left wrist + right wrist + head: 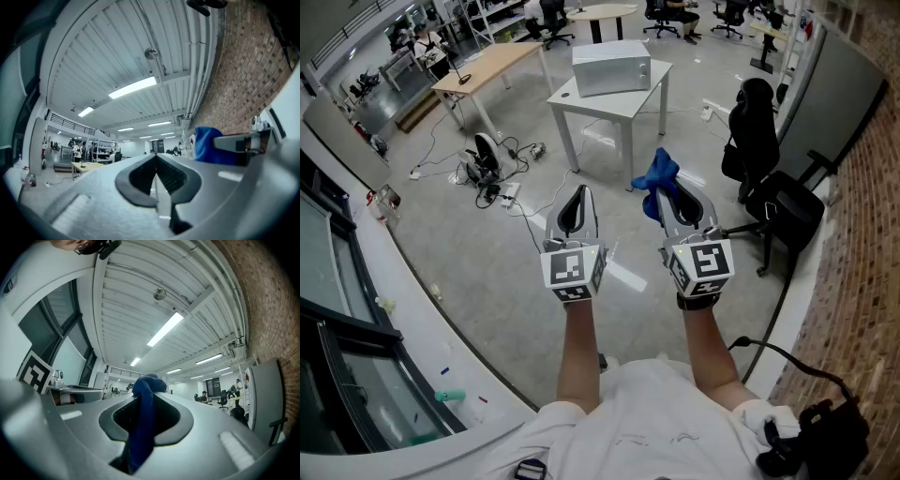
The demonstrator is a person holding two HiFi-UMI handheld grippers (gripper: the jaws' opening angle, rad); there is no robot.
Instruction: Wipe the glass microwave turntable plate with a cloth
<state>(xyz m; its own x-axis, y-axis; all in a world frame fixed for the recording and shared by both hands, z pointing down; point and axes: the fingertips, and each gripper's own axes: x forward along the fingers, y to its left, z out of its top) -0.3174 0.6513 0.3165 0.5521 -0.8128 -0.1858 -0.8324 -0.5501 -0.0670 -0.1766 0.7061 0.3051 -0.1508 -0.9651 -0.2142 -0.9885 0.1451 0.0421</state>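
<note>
**Cloth ready, plate not yet reached**

The person stands well apart from the microwave, which sits on a white table. No glass turntable plate shows anywhere, so I'd guess it is inside the microwave. On the near side of the microwave, the right gripper is clenched on a bunched blue cloth. The left gripper is closed on nothing. Wiping hasn't begun. The next move calls for walking up to the microwave and freeing the left jaws to get the plate out.
</note>
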